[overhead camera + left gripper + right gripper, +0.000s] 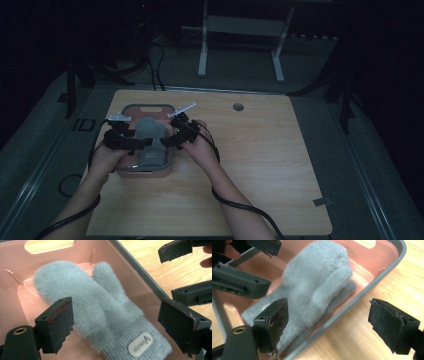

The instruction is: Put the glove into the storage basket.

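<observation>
Fluffy grey mitten (97, 307) lies flat inside the pink bin (15, 265), knit cuff with a white label toward the lower right of the left gripper view, fingertip end toward upper left. Nothing else visible in the bin. Bin sits left of centre on the wooden table (260, 165) in the high view. Left tool (120, 322) wide, jaws straddling the mitten's cuff end, holding nothing. Right tool (332, 325) wide too, one jaw over the mitten, the other outside the bin's grey rim, empty. Likely both lined up to grab the mitten.
</observation>
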Tool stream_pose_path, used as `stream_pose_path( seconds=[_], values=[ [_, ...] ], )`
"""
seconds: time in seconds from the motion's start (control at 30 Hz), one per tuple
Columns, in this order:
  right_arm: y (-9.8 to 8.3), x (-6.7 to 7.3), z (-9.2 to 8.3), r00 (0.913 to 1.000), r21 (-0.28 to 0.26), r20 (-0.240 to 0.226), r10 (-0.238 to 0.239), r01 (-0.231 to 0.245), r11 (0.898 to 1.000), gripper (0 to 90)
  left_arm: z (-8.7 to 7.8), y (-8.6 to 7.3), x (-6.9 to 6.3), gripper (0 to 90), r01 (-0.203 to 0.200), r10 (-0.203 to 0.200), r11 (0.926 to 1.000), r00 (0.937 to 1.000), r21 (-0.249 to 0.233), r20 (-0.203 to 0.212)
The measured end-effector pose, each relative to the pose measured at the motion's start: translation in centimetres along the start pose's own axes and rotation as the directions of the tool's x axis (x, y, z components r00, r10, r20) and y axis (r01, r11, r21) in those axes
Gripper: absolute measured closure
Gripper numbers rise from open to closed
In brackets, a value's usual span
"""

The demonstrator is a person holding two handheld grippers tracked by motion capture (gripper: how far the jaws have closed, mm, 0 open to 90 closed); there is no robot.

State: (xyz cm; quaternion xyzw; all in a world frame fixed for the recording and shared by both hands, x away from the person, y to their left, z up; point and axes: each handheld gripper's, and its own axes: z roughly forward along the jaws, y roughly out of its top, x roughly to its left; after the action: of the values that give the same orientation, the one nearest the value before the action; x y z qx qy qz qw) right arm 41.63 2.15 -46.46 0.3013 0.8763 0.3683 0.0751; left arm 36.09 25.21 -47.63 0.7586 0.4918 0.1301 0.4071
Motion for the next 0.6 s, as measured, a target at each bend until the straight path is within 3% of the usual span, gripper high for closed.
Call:
stream_pose_path(
  seconds=[0.13, 0.23, 0.47, 0.6],
  values=[
    [-0.9, -0.1, -0.9, 1.0000, -0.015, 0.002, -0.009, 0.009, 1.000, 16.4, -1.0, -0.8, -0.6, 13.9, 0.004, -0.001, 0.9989, 0.9987, -0.046, 0.050],
    [-1.7, 0.0, -1.4, 0.9999, -0.027, -0.004, -0.015, 0.015, 1.000, 16.4, -1.9, -1.3, -1.2, 13.9, -0.024, 0.030, 0.9964, 0.9972, -0.081, 0.069],
    [-3.2, 0.5, -2.3, 0.9989, -0.036, -0.009, -0.046, 0.046, 0.998, 16.4, -3.8, -3.0, -2.8, 13.9, -0.037, 0.057, 0.9884, 0.9894, -0.147, 0.133],
    [-3.9, 0.6, -2.5, 0.9987, -0.042, -0.026, -0.045, 0.044, 0.998, 16.4, -4.7, -4.0, -3.7, 13.9, -0.093, 0.116, 0.9814, 0.9844, -0.168, 0.132]
  ],
)
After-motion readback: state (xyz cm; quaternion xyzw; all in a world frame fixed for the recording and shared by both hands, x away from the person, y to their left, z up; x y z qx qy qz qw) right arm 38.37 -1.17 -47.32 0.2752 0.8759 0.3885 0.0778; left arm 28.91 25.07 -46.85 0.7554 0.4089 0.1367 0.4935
